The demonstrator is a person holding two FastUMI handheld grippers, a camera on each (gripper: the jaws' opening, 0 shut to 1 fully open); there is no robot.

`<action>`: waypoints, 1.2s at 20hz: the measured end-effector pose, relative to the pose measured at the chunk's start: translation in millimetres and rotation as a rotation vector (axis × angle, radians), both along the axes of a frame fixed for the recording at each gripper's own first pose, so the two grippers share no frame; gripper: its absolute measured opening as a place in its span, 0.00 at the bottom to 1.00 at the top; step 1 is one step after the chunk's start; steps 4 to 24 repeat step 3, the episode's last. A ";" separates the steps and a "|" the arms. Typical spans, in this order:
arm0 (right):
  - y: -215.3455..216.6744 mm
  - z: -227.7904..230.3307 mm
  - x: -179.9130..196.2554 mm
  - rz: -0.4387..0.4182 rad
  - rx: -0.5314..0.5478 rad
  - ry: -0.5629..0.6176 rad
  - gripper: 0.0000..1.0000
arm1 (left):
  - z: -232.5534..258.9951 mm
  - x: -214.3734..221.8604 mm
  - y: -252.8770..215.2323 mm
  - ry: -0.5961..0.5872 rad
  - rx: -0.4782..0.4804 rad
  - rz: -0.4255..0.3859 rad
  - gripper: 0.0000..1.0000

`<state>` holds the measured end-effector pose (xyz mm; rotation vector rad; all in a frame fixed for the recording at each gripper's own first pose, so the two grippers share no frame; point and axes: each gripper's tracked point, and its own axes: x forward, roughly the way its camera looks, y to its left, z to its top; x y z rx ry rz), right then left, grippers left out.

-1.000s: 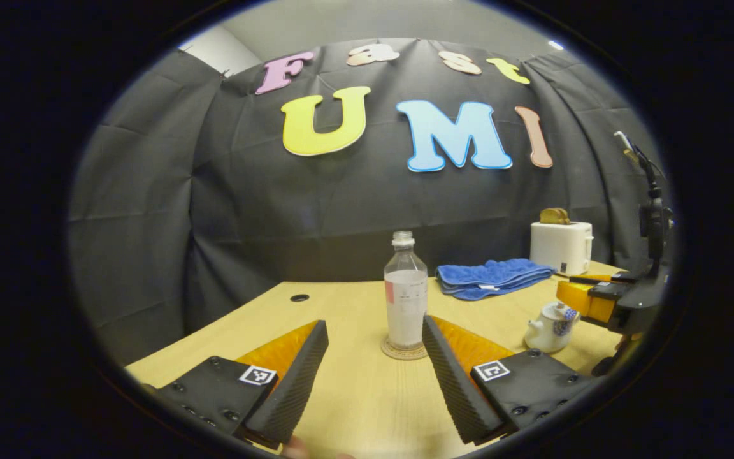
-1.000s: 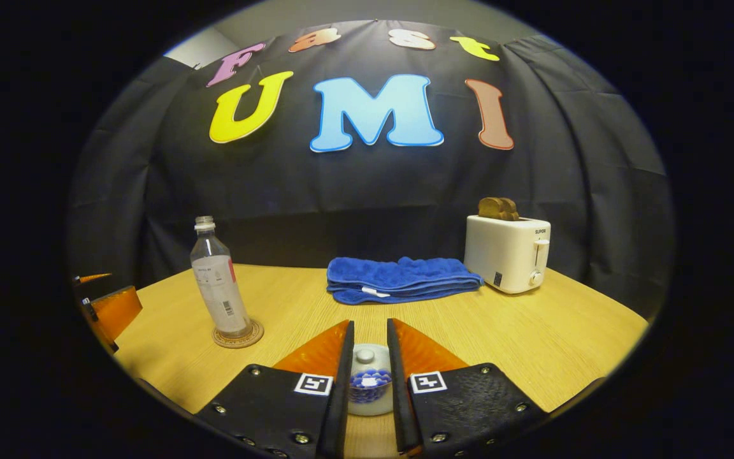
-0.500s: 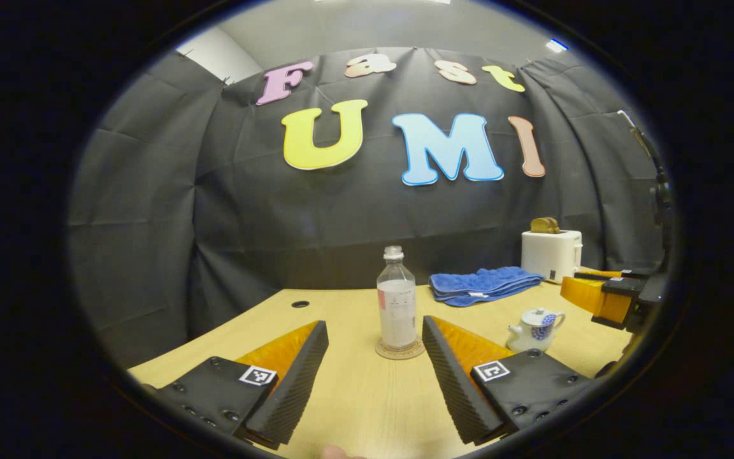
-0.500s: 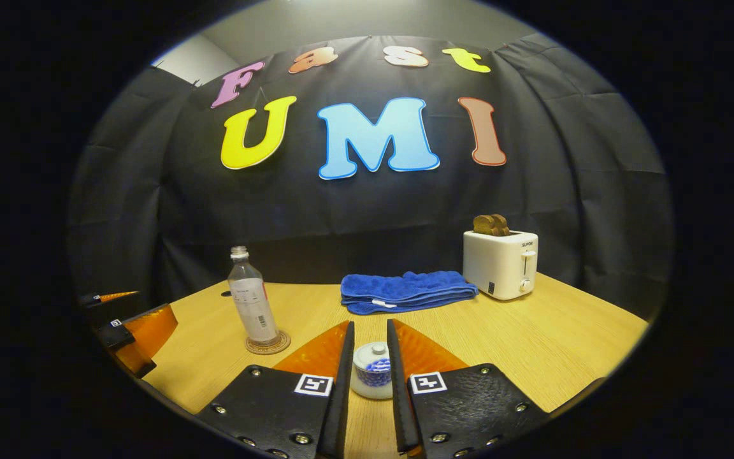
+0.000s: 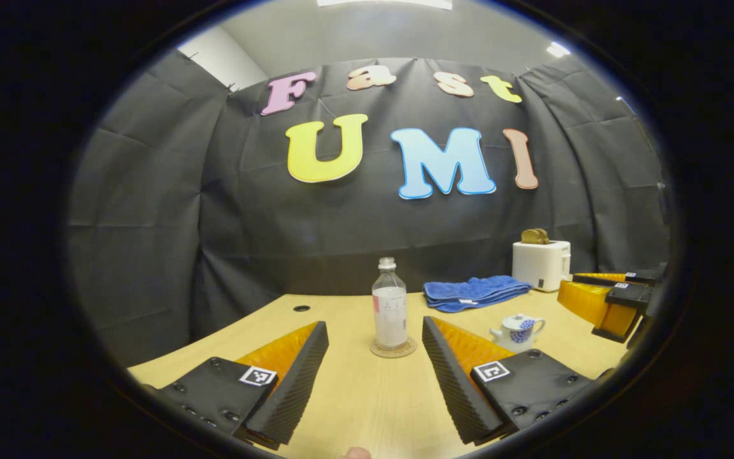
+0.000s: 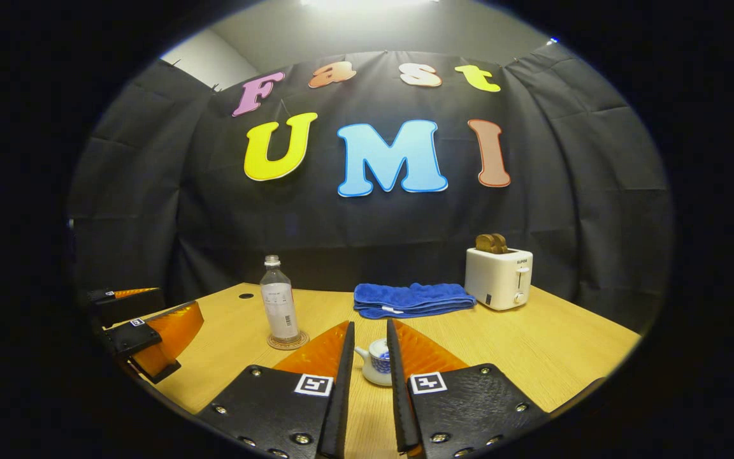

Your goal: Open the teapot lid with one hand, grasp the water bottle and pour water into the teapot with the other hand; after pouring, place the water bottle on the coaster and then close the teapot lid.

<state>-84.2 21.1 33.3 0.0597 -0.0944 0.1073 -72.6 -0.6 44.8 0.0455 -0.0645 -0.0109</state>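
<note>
Standing upright on its coaster (image 5: 393, 348), the bottle (image 5: 390, 312) lies straight ahead of the wide-open, empty left gripper (image 5: 374, 376); the teapot (image 6: 376, 362) sits beyond the right gripper (image 6: 370, 382), narrowly parted, gripping nothing.

Lit from overhead: bright ceiling glare at 12 o'clock in both views, strongest in the right gripper view. Even, moderate illumination across the table (image 6: 532, 344); soft, faint shadows. Sharp focus centrally; strong barrel distortion and darkening toward the rim, from 3 to 9 o'clock.
</note>
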 end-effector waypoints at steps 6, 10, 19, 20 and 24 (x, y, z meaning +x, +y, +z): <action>-0.9 0.9 -4.4 0.000 -0.001 -0.011 0.30 | 2.8 -2.2 -1.2 -0.009 -0.001 0.001 1.00; -0.9 0.9 -4.4 0.000 -0.001 -0.011 0.30 | 2.8 -2.2 -1.2 -0.009 -0.001 0.001 1.00; -0.9 0.9 -4.4 0.000 -0.001 -0.011 0.30 | 2.8 -2.2 -1.2 -0.009 -0.001 0.001 1.00; -0.9 0.9 -4.4 0.000 -0.001 -0.011 0.30 | 2.8 -2.2 -1.2 -0.009 -0.001 0.001 1.00; -0.9 0.9 -4.4 0.000 -0.001 -0.011 0.30 | 2.8 -2.2 -1.2 -0.009 -0.001 0.001 1.00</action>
